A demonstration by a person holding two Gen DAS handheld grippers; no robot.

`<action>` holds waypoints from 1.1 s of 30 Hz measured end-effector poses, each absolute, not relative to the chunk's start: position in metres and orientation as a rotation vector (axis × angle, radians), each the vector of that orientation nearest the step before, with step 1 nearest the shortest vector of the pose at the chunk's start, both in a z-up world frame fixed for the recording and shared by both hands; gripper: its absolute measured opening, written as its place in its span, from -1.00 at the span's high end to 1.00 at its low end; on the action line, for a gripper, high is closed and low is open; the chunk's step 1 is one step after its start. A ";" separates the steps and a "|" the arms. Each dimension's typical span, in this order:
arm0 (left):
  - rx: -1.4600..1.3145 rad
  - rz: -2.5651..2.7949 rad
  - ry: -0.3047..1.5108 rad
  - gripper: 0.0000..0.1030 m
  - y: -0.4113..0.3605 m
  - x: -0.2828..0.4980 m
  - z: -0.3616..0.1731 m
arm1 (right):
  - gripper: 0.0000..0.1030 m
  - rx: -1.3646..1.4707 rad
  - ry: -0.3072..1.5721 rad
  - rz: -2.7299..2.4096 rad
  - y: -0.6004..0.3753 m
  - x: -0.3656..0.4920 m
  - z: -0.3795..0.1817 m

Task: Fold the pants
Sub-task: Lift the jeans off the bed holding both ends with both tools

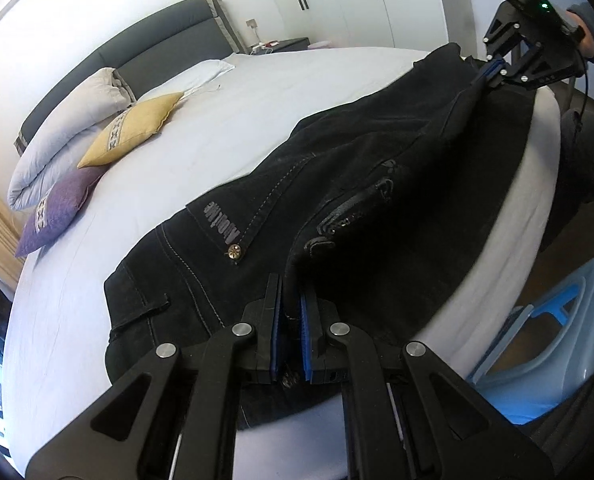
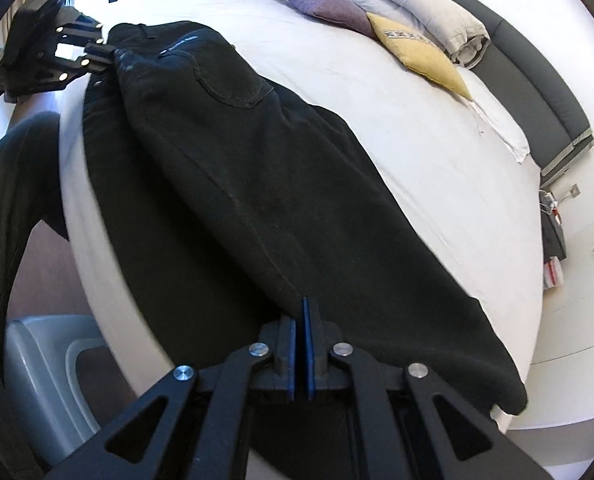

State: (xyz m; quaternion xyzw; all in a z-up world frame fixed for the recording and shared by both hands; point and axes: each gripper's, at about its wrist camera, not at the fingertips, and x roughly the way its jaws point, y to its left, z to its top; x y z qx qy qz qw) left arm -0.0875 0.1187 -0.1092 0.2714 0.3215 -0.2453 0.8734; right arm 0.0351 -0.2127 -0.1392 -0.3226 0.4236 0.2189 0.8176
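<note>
One pair of black pants [image 1: 337, 184] lies lengthwise along the near edge of the bed [image 1: 237, 92], stretched between the two claws. Left claw [image 1: 290, 312] closed tight on the waistband end, dark fabric pinched between its blue pads [image 1: 275, 320]; a rivet button and stitched pocket sit just ahead of it and to its left. Right claw [image 2: 300, 344] closed on the leg end, pads nearly together with cloth between them; leg hem spreads off to its right, over the bed's edge. From the right wrist view the left claw [image 2: 97, 54] shows at far upper left, gripping the waist; from the left wrist view the right claw [image 1: 493, 70] shows at upper right, a hand [image 1: 589, 40] behind it. Beyond the pants, well apart from both claws: yellow cushion [image 1: 133, 128], purple cushion [image 1: 57, 208], rolled pale duvet [image 1: 65, 128], white pillow [image 1: 201, 70], grey headboard [image 1: 137, 40]. Pale blue plastic stool [image 1: 545, 340] stands on the floor below the left claw's right side.
</note>
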 end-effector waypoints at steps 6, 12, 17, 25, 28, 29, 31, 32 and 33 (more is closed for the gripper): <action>0.589 -0.544 0.721 0.87 0.123 -0.099 -0.119 | 0.91 -0.667 0.921 0.452 -0.201 0.001 -0.140; 0.589 -0.524 0.748 0.86 0.127 -0.098 -0.129 | 0.91 -0.697 0.941 0.466 -0.175 -0.009 -0.147; 0.643 -0.507 0.747 0.86 0.122 -0.085 -0.136 | 0.91 -0.716 0.988 0.463 -0.175 -0.004 -0.168; 0.590 -0.501 0.791 0.86 0.134 -0.080 -0.150 | 0.91 -0.658 1.006 0.463 -0.176 -0.012 -0.187; 0.560 -0.490 0.799 0.85 0.136 -0.076 -0.150 | 0.89 -0.613 0.983 0.444 -0.179 -0.017 -0.188; 0.563 -0.487 0.801 0.85 0.135 -0.076 -0.150 | 0.88 -0.588 0.982 0.440 -0.182 -0.016 -0.186; 0.559 -0.483 0.812 0.85 0.134 -0.073 -0.152 | 0.60 -0.521 0.982 0.433 -0.189 -0.015 -0.183; 0.549 -0.481 0.821 0.85 0.134 -0.072 -0.153 | 0.30 -0.468 0.986 0.418 -0.196 -0.015 -0.180; 0.535 -0.477 0.831 0.83 0.137 -0.069 -0.152 | 0.17 -0.414 0.984 0.410 -0.202 -0.016 -0.177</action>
